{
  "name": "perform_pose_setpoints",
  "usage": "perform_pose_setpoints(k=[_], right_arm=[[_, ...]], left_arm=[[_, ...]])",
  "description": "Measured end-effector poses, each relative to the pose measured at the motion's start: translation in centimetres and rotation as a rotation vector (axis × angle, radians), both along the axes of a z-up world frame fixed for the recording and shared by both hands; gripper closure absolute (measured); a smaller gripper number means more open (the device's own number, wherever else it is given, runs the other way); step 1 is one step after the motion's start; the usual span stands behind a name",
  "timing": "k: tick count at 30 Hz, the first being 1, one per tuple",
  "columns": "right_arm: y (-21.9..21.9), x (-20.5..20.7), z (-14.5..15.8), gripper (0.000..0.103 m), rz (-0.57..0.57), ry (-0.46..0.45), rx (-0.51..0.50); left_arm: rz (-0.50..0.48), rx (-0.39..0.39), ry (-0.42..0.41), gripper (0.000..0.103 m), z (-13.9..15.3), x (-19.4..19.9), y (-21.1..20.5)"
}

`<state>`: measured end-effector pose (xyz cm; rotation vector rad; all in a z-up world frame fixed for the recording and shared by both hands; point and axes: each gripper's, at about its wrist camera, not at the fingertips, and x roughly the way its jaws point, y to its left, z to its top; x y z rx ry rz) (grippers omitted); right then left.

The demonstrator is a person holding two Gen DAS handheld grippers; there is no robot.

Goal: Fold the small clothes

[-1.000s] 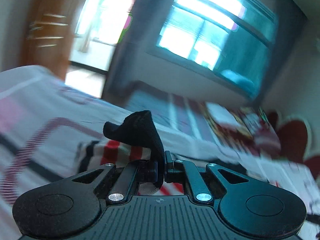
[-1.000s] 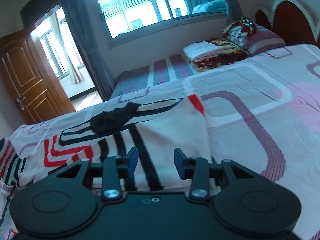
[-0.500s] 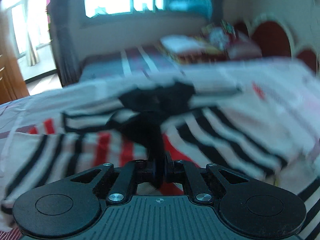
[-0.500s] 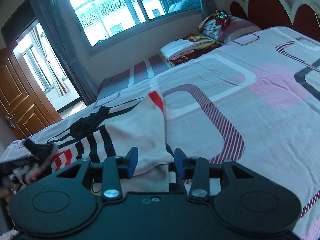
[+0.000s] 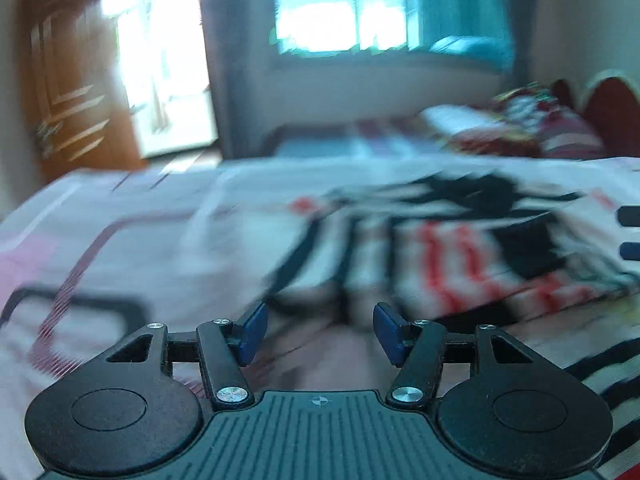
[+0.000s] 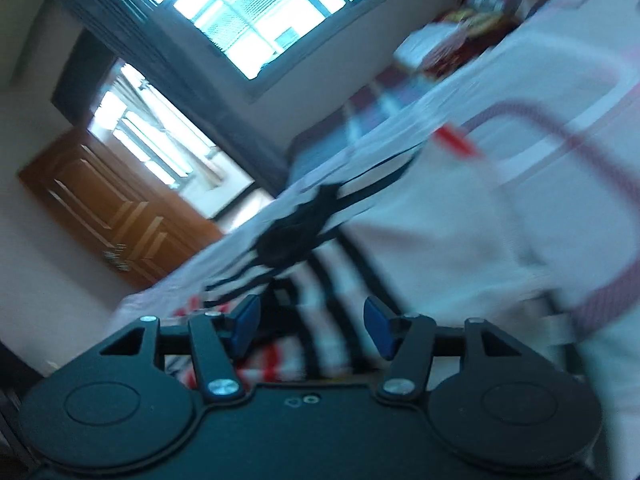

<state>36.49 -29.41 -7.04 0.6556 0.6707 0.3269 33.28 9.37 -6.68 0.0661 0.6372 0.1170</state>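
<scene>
On the bed [image 5: 100,216], spread with a pale sheet printed in pink and maroon rounded outlines, lies the small garment [image 5: 460,248] I am working with: a white top with black and red stripes and a black patch near its middle. Both of my views are smeared by motion, so its finer details are hard to read.

Through the left wrist camera, my left gripper [image 5: 318,332] points down toward the near edge of the garment. Its jaws have just been opening, and they now stand well apart with nothing between the blue pads [image 5: 252,330]; the cloth lies just beyond the fingertips, not pinched. At the right edge of this view I can make out two dark finger ends of my other tool over the garment.

Through the right wrist camera, which is rolled so the room looks tilted, my right gripper [image 6: 310,326] hangs over the striped part of the garment [image 6: 312,240]. Its jaws have also just been opening, and they gape with no fabric caught between the pads [image 6: 380,328]. Whether the tips touch the cloth below I cannot tell.

Behind the bed I see a bright window [image 6: 248,12], a wooden door [image 6: 104,204] and a stack of folded bedding [image 5: 512,124] by the red headboard [image 5: 612,112].
</scene>
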Motion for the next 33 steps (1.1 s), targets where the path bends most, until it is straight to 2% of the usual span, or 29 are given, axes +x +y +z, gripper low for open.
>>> perform_pose_setpoints(k=[2,5,7,9,11,14,16,21,23,25,28,33], right_arm=[[1.2,1.6,-1.1,0.048,0.017,0.032,0.021],[3.0,3.7,-2.4,0.049,0.047,0.075,0.028],[4.0,4.2,-2.6,0.050,0.067,0.081,0.003],[5.0,4.5,-2.6,0.055,0.101,0.077,-0.025],[6.4,4.6,-2.5,0.084,0.141,0.077,-0.097],[7.3,4.1,-1.9,0.095,0.151,0.027,-0.187],[7.1,3.1,-0.6,0.096,0.138,-0.038,-0.222],[3.8,0.1,2.8,0.096,0.053,-0.130,-0.260],[2.5,-0.7,2.9,0.096,0.039,-0.122,-0.281],[1.6,-0.8,2.0,0.096,0.029,-0.079,-0.291],[1.0,-1.1,1.3,0.096,0.009,-0.061,-0.282],[1.2,-1.3,1.4,0.096,0.008,-0.070,-0.282]], left_arm=[[0.026,0.031,0.013,0.044,-0.4,-0.1,1.4],[0.015,0.026,0.026,0.043,-0.9,0.3,2.4],[0.000,0.028,0.042,0.043,-1.7,1.5,2.4],[0.003,0.009,0.064,0.044,-2.6,2.9,2.2],[0.023,-0.032,0.055,0.044,-2.9,3.2,2.5],[0.051,-0.059,0.061,0.044,-3.8,3.8,3.0],[0.046,-0.060,0.063,0.044,-4.9,5.6,2.0],[-0.008,0.034,0.073,0.044,-4.7,5.4,1.4],[-0.019,0.054,0.077,0.045,-4.3,5.5,1.1],[-0.029,0.064,0.075,0.052,-3.9,5.6,0.8],[-0.043,0.100,0.080,0.053,-3.8,5.7,0.3],[-0.020,0.044,0.066,0.052,-3.7,5.5,1.5]])
